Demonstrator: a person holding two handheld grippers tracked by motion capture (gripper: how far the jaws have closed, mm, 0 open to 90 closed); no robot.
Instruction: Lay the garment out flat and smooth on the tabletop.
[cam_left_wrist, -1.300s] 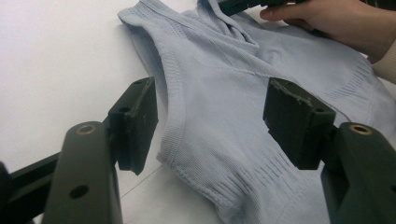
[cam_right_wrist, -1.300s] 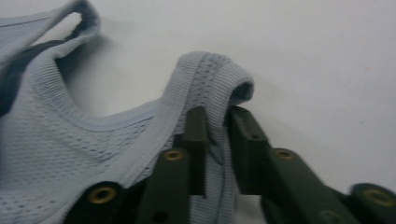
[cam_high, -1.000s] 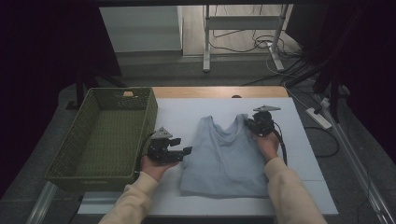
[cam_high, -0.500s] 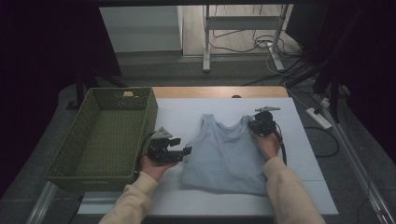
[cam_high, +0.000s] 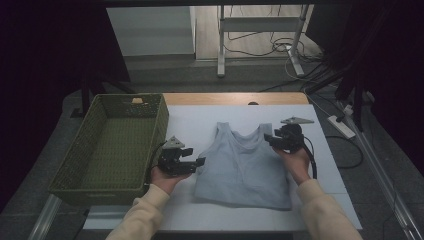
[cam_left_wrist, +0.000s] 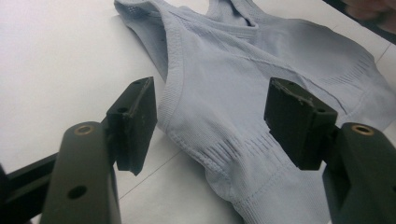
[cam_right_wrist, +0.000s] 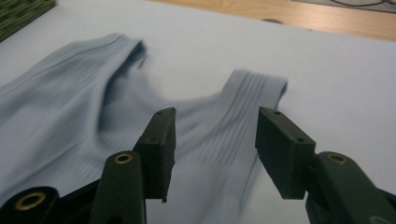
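Garment position first: the pale blue tank top (cam_high: 243, 167) lies flat on the white table (cam_high: 200, 125), straps pointing away from you, hem nearest your side, just right of the green woven basket (cam_high: 107, 150) and not touching it.

Your right gripper (cam_high: 278, 141) sits at the far-right shoulder strap (cam_right_wrist: 252, 100). Its jaws have just been opening, and in the right gripper view they stand apart above the strap, with cloth under the gap but no pad pressing on it. My judgement is that you have let the strap go after laying it out, which would account for how straight that shoulder lies. Part of the fabric in that view is blurred, so I cannot say how smooth the other strap is.

Your left gripper (cam_high: 196, 162) rests low at the left edge of the top, by the armhole. In the left gripper view its jaws are spread, one over bare table, the other over the ribbed side panel (cam_left_wrist: 243, 154), neither pinching. Held so, it is placed to take that edge, or to steady the cloth, without dragging it.

The basket stands open and empty beside the left hand (cam_high: 165, 179), most likely as the destination.

Risk noted: a single-layer pinch at the armhole could pull the flat lay askew.
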